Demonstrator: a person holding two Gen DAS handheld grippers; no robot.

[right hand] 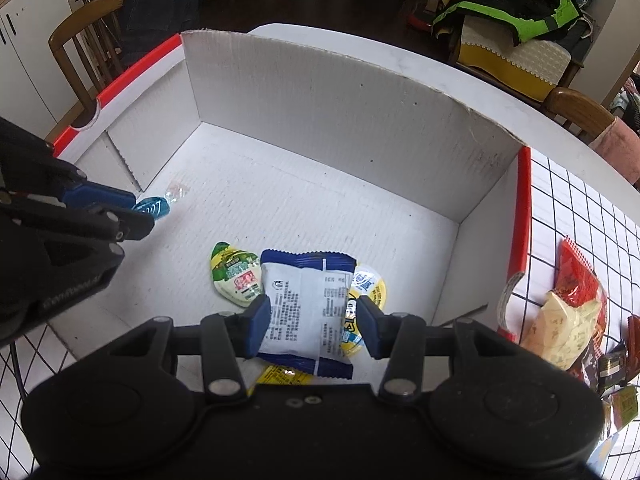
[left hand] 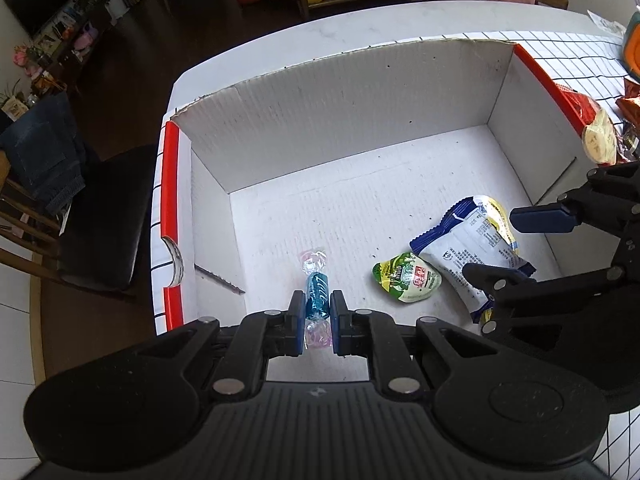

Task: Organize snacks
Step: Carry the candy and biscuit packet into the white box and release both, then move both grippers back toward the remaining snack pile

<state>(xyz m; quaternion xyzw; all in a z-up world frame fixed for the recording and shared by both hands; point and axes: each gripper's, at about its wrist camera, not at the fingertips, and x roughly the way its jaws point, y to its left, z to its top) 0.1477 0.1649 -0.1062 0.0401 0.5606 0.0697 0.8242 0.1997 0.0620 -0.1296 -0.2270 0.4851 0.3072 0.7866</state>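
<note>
Now the left gripper (left hand: 316, 312) is seen low in the left wrist view, its blue pads pinched tight on a blue-wrapped candy (left hand: 317, 295), whose clear twisted ends stick out above and below the pads. The candy is held down inside the white cardboard box (left hand: 360, 92), close to the box floor at lower centre of the frame. Over in the right wrist view, the right gripper (right hand: 314, 322) is set partly open around a white and blue snack packet (right hand: 306, 308); its left pad is pressed against the packet's edge, while the right pad sits beside the packet, over a yellow-rimmed pack (right hand: 370, 286) that is tucked under it. Whether the packet is truly clamped cannot be told. A small green and yellow sachet (right hand: 234, 274) is found lying on the box floor, touching the packet's left side. At the right edge of that frame, outside the red-edged box wall, more snacks (right hand: 568, 320) are piled on the checked tablecloth (right hand: 568, 204).
</note>
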